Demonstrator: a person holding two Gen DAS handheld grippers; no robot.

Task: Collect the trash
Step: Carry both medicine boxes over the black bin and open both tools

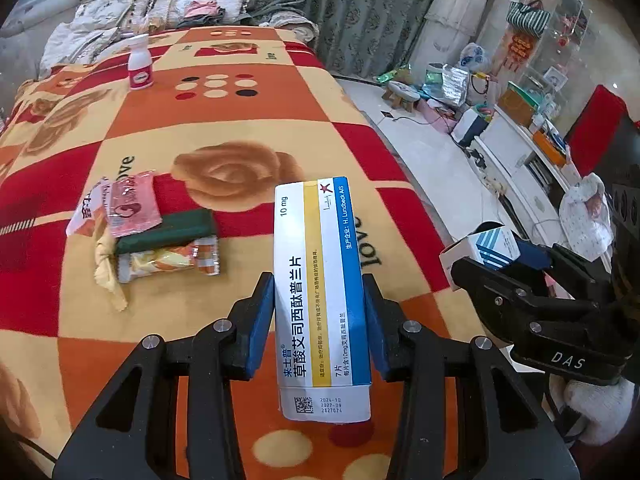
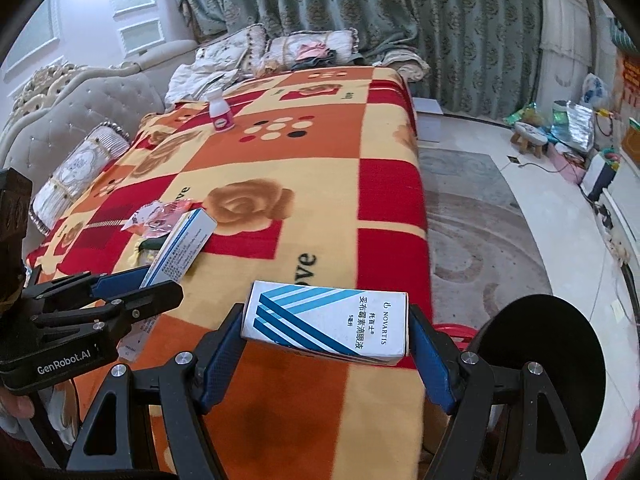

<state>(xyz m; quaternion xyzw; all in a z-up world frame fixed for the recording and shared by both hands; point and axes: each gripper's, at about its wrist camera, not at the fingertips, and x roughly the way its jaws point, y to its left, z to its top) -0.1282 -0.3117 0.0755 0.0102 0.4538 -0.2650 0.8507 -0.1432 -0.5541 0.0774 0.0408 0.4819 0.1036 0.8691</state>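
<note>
My left gripper (image 1: 318, 280) is shut on a long white medicine box with a blue and yellow stripe (image 1: 320, 280), held lengthwise above the blanket. My right gripper (image 2: 326, 312) is shut on a shorter white box with blue diagonal stripes (image 2: 326, 326), held crosswise. Each gripper appears in the other's view: the right one (image 1: 486, 256) at the right edge with its box (image 1: 484, 250), the left one (image 2: 132, 284) at the left with the long box (image 2: 182, 246). On the blanket lie several snack wrappers (image 1: 152, 224) in a small heap. A white and pink bottle (image 1: 140, 64) stands upright farther back.
The red, orange and yellow patterned blanket (image 1: 240, 128) covers a raised surface whose right edge drops to a pale floor with a rug (image 2: 480, 240). A red rim (image 2: 456, 330) and a black round object (image 2: 540, 356) sit low at the right. Cushions (image 2: 240, 52) and curtains lie behind.
</note>
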